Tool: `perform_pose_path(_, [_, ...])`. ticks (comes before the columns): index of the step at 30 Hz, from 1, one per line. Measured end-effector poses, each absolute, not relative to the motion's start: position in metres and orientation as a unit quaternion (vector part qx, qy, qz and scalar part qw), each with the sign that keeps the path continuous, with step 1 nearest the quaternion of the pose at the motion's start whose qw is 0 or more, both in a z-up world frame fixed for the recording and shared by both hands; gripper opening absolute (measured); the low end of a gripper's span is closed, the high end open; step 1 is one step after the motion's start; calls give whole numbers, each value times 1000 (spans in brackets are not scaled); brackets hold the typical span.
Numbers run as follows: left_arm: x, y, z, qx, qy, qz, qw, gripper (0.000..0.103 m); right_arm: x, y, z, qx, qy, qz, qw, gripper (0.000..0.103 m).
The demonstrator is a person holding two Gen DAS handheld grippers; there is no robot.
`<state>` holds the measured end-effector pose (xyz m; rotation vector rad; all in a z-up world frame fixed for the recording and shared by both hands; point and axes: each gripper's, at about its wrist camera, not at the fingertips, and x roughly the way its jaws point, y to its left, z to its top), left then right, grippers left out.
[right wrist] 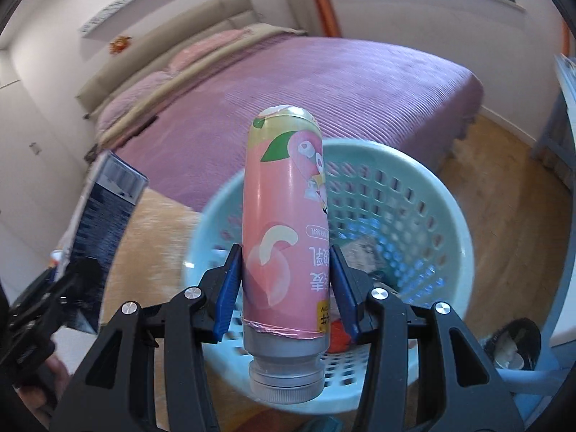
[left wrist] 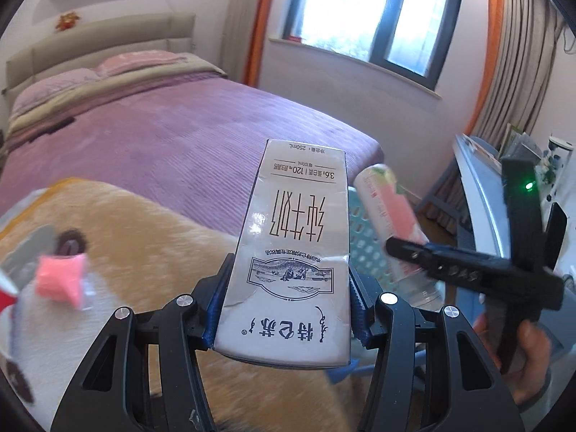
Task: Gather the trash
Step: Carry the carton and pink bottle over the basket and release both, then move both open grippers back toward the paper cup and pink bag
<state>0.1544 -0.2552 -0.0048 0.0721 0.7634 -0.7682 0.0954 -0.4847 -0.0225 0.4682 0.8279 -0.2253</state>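
The left gripper (left wrist: 288, 306) is clamped on a milk carton (left wrist: 291, 252), the right gripper (right wrist: 284, 288) on a pink bottle (right wrist: 284, 223). Either could slip or miss if released early. Just beyond the bottle sits the pale green basket (right wrist: 442, 198), apparently already holding some rubbish; the blur hides details. The carton is left of it.

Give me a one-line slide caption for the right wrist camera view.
Right gripper holds a pink peach-drink bottle above a pale green laundry basket beside the purple bed.
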Motion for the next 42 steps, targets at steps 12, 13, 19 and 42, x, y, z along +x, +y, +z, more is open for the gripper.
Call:
perform_pose_path(12, [156,-294,-26,41,369,-384,845,72,98,-501,-49,237,427,-125,864,58])
perform_pose_path(13, [155,-290,-24,39,368,-385,846,72,95,-502,-44,236,421,-132,866,62])
perform_pose_path(19, [147,-247,-14,20,357,-369,858,74,82,-489,-22,241,396,-131,876,63])
perform_pose_path(42, [178,-7,9,-93,337,-161,923,74,134,-285,35,109,356,26,928,63])
